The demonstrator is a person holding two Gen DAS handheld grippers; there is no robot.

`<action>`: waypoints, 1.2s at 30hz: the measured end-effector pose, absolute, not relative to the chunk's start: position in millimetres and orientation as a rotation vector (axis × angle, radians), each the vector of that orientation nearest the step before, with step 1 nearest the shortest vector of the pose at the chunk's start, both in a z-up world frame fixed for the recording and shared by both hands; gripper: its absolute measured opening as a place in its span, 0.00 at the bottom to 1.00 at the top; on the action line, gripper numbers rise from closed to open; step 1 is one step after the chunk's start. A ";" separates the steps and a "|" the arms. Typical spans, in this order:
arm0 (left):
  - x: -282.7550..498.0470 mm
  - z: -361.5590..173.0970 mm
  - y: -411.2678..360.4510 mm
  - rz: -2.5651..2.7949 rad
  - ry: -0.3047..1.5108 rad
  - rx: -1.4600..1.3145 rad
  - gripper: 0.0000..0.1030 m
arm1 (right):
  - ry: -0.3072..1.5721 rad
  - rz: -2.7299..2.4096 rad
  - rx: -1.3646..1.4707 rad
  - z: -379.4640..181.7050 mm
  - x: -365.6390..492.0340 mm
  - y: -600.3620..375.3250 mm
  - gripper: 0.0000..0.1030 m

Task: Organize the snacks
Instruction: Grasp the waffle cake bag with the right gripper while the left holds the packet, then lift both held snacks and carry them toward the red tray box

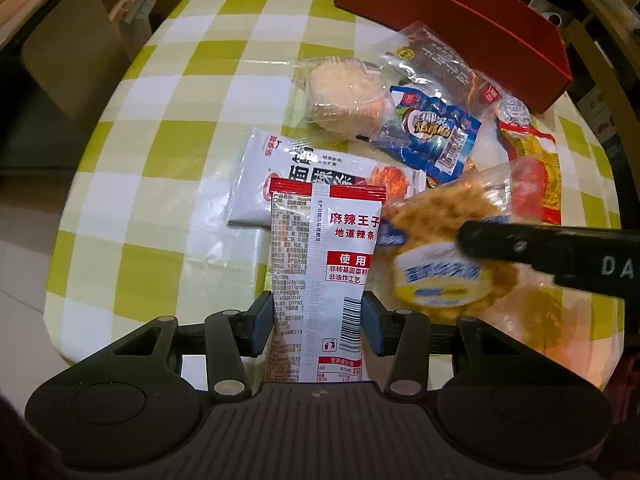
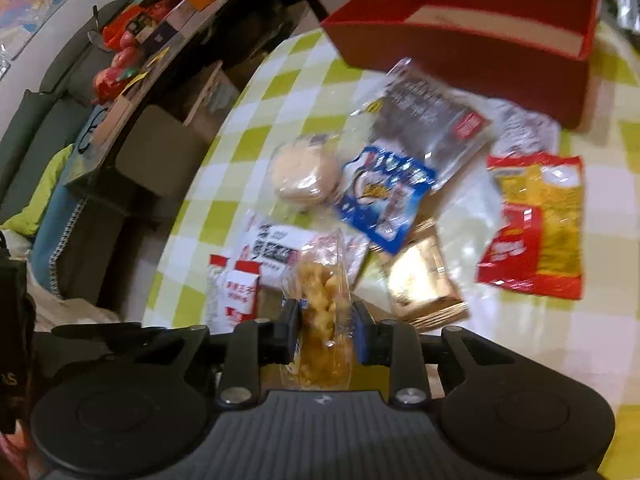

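My left gripper point(image 1: 318, 322) is shut on a red-and-white spicy strip packet point(image 1: 324, 276), held upright above the checked table point(image 1: 160, 128); the same packet point(image 2: 234, 292) shows at the left of the right wrist view. My right gripper point(image 2: 326, 334) is shut on a clear bag of yellow puffed snacks point(image 2: 324, 320), and that bag point(image 1: 440, 248) hangs beside the packet with the right gripper's black finger point(image 1: 540, 248) across it. A red box point(image 2: 480, 28) stands open at the table's far side.
Loose snacks lie between the grippers and the red box point(image 1: 460, 24): a white noodle-strip bag point(image 1: 304, 168), a wrapped cake point(image 1: 344, 96), a blue packet point(image 2: 384, 196), a dark clear bag point(image 2: 428, 120), a gold pouch point(image 2: 420, 280) and a red-yellow bag point(image 2: 536, 220). A cluttered shelf point(image 2: 132, 52) runs at left.
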State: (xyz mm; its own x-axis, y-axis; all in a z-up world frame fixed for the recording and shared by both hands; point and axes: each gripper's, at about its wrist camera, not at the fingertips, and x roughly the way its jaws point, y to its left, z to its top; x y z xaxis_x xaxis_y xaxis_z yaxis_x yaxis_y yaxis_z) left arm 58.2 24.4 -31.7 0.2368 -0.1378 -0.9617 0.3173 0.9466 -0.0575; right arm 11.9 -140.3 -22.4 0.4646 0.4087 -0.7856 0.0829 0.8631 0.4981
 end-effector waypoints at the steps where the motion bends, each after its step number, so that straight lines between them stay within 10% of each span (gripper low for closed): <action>1: 58.0 -31.8 23.5 -0.315 1.297 0.163 0.52 | 1.081 0.208 0.508 -21.8 10.8 -141.5 0.37; 36: 49.7 -20.3 -21.5 -0.339 1.213 0.289 0.52 | 1.111 0.140 0.154 -18.6 -0.6 -120.9 0.37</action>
